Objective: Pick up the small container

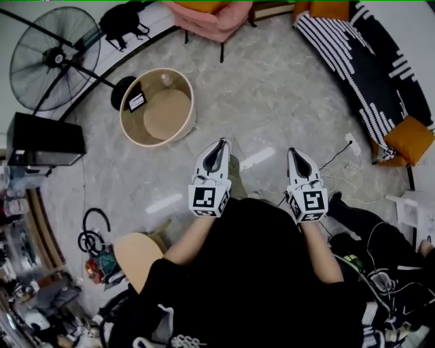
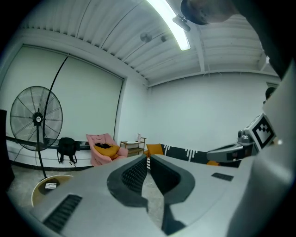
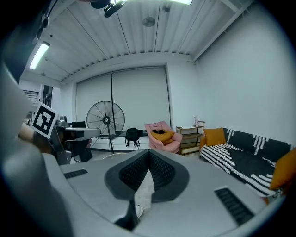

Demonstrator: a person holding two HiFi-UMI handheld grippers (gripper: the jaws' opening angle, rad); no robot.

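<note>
- The small container (image 1: 166, 79) looks to be the small pale item at the far inner edge of the round beige tub (image 1: 129, 129). It is too small in every view to tell its long axis or which way it points.
- A black card with a white label (image 1: 136, 102) lies in the same tub, to the left of the pale item.
- The tub stands on the marbled floor (image 1: 272, 88) with bare floor all round its right and near sides. The standing fan (image 1: 54, 58) has its dark base just beside the tub's far left rim.
- Open floor stretches ahead of both claws. It is bounded by the pink chair (image 1: 204, 17) at the far end and the striped sofa (image 1: 353, 61) along the right.
- The tub sits ahead and to the left of the left claw (image 1: 219, 144), well apart from it. The right claw (image 1: 293, 151) is farther off still.
- The left claw (image 2: 148, 159) has its jaws together with nothing between them.
- The right claw (image 3: 149, 152) is likewise closed and empty, with its tips meeting.
</note>
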